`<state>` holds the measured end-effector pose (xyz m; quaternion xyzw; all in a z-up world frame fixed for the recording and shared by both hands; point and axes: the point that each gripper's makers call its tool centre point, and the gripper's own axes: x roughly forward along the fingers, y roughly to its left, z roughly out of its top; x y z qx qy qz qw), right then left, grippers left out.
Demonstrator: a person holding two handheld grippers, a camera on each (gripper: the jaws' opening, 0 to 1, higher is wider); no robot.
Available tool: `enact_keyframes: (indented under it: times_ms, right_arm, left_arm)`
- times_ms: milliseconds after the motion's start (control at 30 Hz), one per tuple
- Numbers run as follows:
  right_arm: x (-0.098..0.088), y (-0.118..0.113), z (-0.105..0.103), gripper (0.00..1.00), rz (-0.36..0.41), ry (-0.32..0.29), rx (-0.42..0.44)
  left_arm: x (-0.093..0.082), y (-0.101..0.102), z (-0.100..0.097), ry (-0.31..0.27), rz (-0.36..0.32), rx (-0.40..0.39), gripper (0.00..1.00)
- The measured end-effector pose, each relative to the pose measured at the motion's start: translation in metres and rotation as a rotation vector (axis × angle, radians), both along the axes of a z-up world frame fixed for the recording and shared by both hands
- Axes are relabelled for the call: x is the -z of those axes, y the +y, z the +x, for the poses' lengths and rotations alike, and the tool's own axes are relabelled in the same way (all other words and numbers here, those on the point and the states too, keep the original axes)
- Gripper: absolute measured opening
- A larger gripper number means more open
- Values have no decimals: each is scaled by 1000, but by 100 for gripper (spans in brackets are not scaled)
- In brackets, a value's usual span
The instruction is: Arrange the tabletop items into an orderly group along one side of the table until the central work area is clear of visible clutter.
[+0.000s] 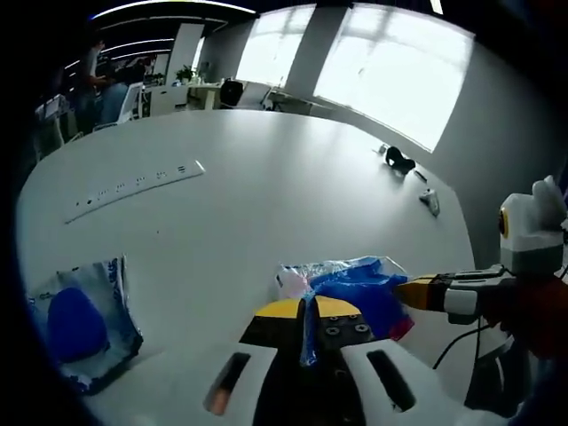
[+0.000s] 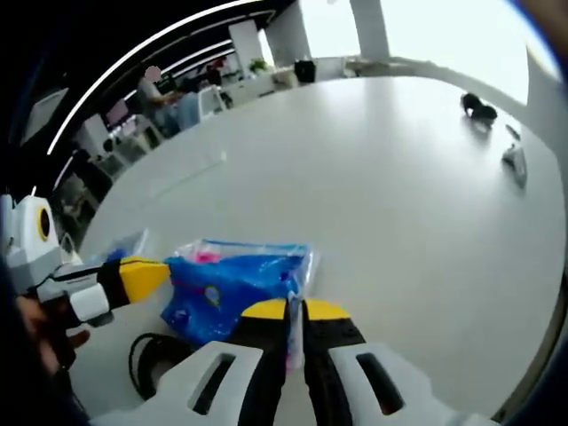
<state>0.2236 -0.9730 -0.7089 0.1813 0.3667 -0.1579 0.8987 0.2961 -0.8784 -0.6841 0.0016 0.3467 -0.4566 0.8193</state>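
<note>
A blue plastic packet [image 1: 359,288] [image 2: 232,282], with some pink showing inside it through a clear part, lies on the white table [image 1: 266,195] [image 2: 373,195] and is pinched from two sides. In the left gripper view the left gripper [image 1: 308,312] has its yellow-tipped jaws pressed together on a fold of the packet's near edge, and the right gripper [image 1: 410,291] reaches in from the right with its tips closed on the packet's other side. The right gripper view shows the same hold from the opposite end: its own jaws [image 2: 295,312] meet on the packet's edge, and the left gripper [image 2: 153,273] bites the packet's left side.

Left of the packet in the left gripper view lies a second clear bag [image 1: 82,321] with a rounded blue item in it. Beyond the packet, a white power strip [image 1: 133,189] lies flat. Far past the packet, near the table's far edge, sit a small black object [image 1: 399,161] [image 2: 480,108] and a small grey device [image 1: 430,201] [image 2: 515,162]. Just beside the packet in the right gripper view, a black cable [image 2: 146,359] loops on the table.
</note>
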Motion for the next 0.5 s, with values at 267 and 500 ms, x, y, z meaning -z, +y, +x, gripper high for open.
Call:
enact_keyframes:
  times_ms: [267, 500]
  right_arm:
    - [-12, 14, 31, 1, -7, -27, -55]
    - [-19, 25, 58, 1, -3, -46, -78]
  left_arm:
    - [-11, 20, 22, -26, -3, -65, 2]
    - [-14, 36, 42, -41, -5, -129, 1]
